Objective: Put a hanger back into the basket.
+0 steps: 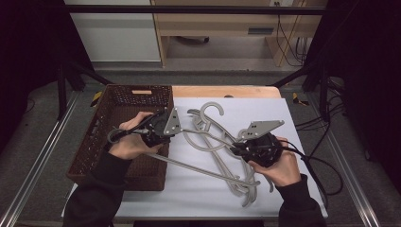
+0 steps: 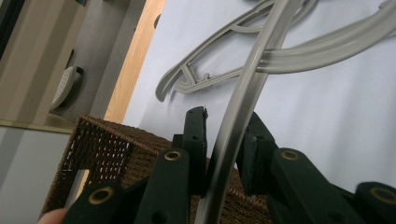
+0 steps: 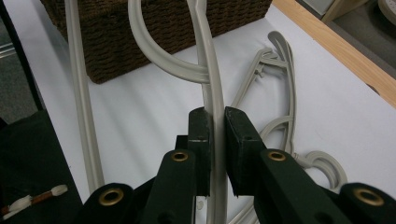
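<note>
We hold one grey hanger (image 1: 189, 166) in both grippers, lifted over the basket (image 1: 124, 137) edge. Left gripper (image 2: 224, 140) and right gripper (image 3: 214, 122) fingers clamp its rods; we keep it level, lowering together into the basket.

You look down from above the bench (image 1: 198, 194); each tool camera sits close, both sharing basket (image 1: 124, 137) and hangers (image 1: 222, 156).
</note>
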Tool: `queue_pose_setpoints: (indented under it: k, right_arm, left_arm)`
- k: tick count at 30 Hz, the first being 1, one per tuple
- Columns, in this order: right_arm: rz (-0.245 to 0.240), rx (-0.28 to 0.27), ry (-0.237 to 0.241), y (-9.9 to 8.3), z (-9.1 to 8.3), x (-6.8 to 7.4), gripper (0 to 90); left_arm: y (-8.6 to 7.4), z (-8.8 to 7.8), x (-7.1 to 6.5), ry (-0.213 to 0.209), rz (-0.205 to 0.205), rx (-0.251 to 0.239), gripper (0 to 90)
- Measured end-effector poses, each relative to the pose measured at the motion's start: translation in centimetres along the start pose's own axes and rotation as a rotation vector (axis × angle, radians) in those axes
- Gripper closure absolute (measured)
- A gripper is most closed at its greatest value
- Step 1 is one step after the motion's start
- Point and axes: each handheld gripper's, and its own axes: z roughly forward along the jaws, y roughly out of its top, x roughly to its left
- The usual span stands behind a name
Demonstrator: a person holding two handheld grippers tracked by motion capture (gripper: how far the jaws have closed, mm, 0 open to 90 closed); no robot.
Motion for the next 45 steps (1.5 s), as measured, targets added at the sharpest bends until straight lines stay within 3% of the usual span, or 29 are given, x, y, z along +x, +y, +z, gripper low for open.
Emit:
queue_pose_setpoints:
  k: [6, 11, 16, 26, 29, 31, 33, 34, 35, 36, 40, 41, 45]
  right_arm:
    - [-0.001, -0.003, -0.033, -0.1, -0.1, -0.5, 78.6]
    - [0.015, 0.0, -0.033, -0.3, 0.1, -1.0, 76.6]
    - [0.021, -0.004, -0.04, -0.4, 0.1, -1.3, 75.0]
    - [0.047, -0.006, -0.057, -0.6, 0.1, -1.7, 71.9]
    - [0.054, -0.037, -0.094, -0.6, 0.0, -1.9, 60.9]
    - [0.061, -0.05, -0.102, -0.6, -0.2, -1.9, 56.5]
    - [0.064, -0.118, -0.165, -0.7, -0.9, -2.2, 41.4]
    - [0.064, -0.118, -0.165, -0.7, -0.9, -2.2, 41.4]
    - [0.073, -0.152, -0.201, -0.9, -1.3, -2.3, 30.8]
    - [0.082, -0.17, -0.216, -1.0, -1.5, -2.4, 26.0]
    - [0.099, -0.229, -0.26, -1.5, -2.3, -2.8, 18.2]
    - [0.125, -0.259, -0.283, -1.9, -2.9, -3.1, 14.6]
    - [0.144, -0.276, -0.322, -2.4, -3.5, -3.3, 10.2]
  left_arm:
    - [0.2, 0.0, -0.5, -0.047, 0.026, 0.019, 78.6]
    - [0.3, -0.1, -0.9, -0.062, 0.052, 0.026, 80.5]
    - [0.3, -0.3, -1.2, -0.081, 0.041, 0.011, 81.2]
    - [0.5, -0.3, -1.6, -0.064, 0.029, 0.014, 81.5]
    - [0.4, -0.2, -1.5, -0.053, 0.017, 0.02, 81.5]
    - [0.2, -0.3, -1.3, -0.038, -0.002, 0.035, 81.4]
    - [0.0, -0.2, -1.2, -0.022, -0.031, 0.034, 81.5]
    - [-0.1, -0.2, -1.1, -0.012, -0.045, 0.034, 81.5]
    - [-0.4, -0.2, -0.8, 0.003, -0.077, 0.035, 81.5]
    - [-0.4, -0.2, -0.8, 0.003, -0.077, 0.035, 81.5]
    - [-1.1, -0.4, -0.3, 0.04, -0.151, 0.033, 81.5]
    - [-1.5, -0.4, 0.0, 0.056, -0.185, 0.033, 81.4]
    - [-2.0, -0.6, 0.4, 0.095, -0.229, 0.035, 81.5]
